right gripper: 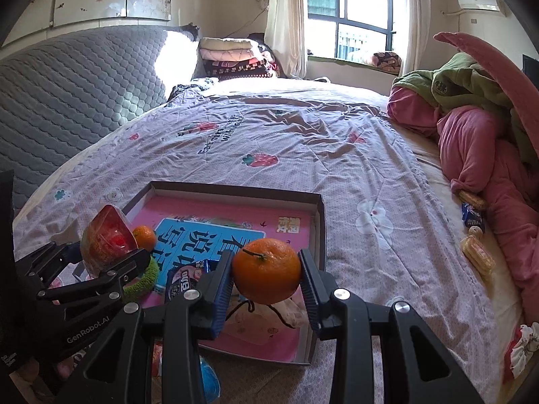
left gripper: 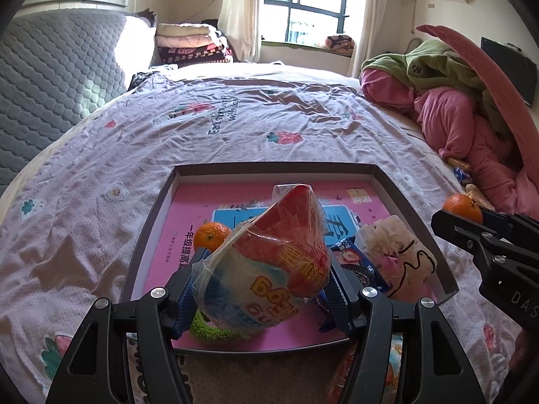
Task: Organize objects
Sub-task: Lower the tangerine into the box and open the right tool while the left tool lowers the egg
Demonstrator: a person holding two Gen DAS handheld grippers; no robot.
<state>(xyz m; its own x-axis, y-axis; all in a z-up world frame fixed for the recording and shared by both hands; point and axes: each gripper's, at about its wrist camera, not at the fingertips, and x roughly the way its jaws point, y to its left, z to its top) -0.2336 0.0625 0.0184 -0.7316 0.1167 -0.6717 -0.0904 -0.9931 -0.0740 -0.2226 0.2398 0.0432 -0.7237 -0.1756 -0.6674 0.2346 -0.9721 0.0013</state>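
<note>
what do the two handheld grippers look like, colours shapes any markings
Both are matte black plastic frames with triangular cut-outs, silver round bolt heads at the pivots, and blue ribbed pads lining two straight fingers. The left gripper carries white "GenRobot.AI" lettering on its side; the right gripper shows white letters "DAS". No cables or sleeves visible.

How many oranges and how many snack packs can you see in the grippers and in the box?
Oranges: 2, one in the right gripper, one in the box
Snack packs: 3, the big one in the left gripper, a blue one and a cream one in the box
Total: 5
</note>
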